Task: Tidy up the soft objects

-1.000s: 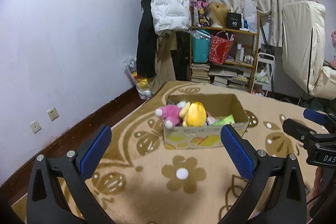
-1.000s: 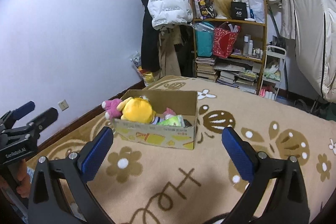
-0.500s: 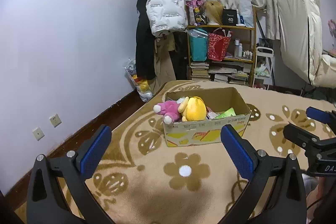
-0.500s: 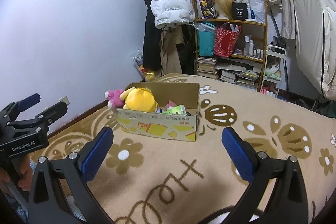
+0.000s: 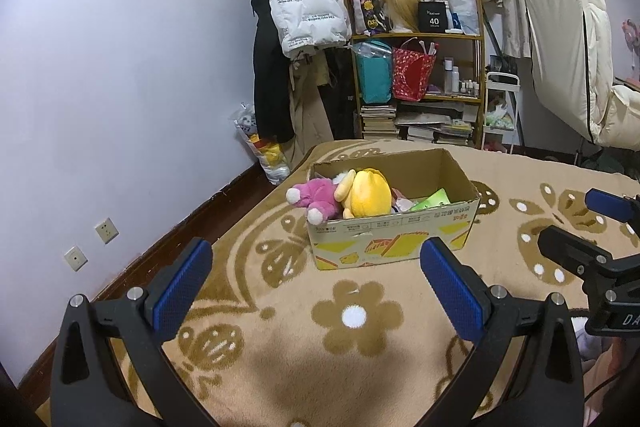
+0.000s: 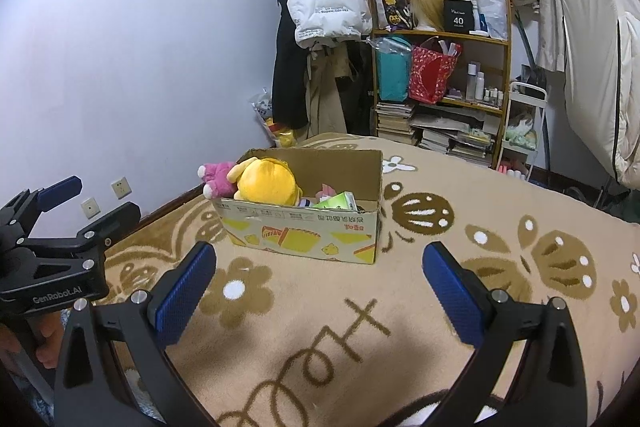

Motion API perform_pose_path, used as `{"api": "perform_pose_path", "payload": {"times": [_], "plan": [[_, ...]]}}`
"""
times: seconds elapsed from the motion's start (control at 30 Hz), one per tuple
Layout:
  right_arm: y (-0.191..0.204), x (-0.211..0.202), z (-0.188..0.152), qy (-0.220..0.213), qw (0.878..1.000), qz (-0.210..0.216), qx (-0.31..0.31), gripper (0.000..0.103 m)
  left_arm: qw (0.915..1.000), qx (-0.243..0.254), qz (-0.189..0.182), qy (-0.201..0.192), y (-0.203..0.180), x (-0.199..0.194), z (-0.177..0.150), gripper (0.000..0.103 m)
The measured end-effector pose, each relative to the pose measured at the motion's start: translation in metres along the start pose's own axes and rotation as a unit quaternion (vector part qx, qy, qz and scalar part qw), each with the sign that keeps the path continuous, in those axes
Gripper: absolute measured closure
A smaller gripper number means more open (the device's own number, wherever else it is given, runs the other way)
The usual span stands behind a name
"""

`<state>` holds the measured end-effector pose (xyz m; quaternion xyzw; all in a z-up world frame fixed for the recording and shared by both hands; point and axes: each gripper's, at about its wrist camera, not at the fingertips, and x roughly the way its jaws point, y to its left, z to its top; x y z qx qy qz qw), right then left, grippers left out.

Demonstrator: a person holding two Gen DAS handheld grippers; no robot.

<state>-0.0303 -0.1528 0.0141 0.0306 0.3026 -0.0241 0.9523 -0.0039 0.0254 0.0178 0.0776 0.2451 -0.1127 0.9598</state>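
Note:
A cardboard box (image 5: 400, 239) (image 6: 304, 231) stands on the beige flowered blanket. A yellow plush (image 5: 368, 193) (image 6: 268, 183) and a pink plush (image 5: 316, 195) (image 6: 216, 177) lie in it, the pink one hanging over the left rim. A green soft item (image 5: 432, 201) (image 6: 336, 201) lies beside them. My left gripper (image 5: 316, 281) is open and empty, well short of the box. My right gripper (image 6: 320, 287) is open and empty, also short of the box. Each gripper shows at the edge of the other's view.
The blanket (image 5: 360, 315) covers the surface around the box. A shelf (image 5: 420, 87) with bags and books stands behind, with coats (image 5: 308, 11) hanging to its left. A wall (image 5: 120, 87) with sockets runs along the left.
Both grippers have drawn back and risen slightly, so the box sits a little farther off in each view. Both stay open and empty.

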Motion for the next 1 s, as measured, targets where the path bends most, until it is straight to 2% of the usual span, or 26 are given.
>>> {"api": "perform_pose_path", "payload": {"times": [1.0], "plan": [[-0.006,0.001,-0.0041,0.003,1.0,-0.005,0.001,0.0,0.9998,-0.015,-0.015,0.004,0.0032,0.0004,-0.0012,0.0]]}}
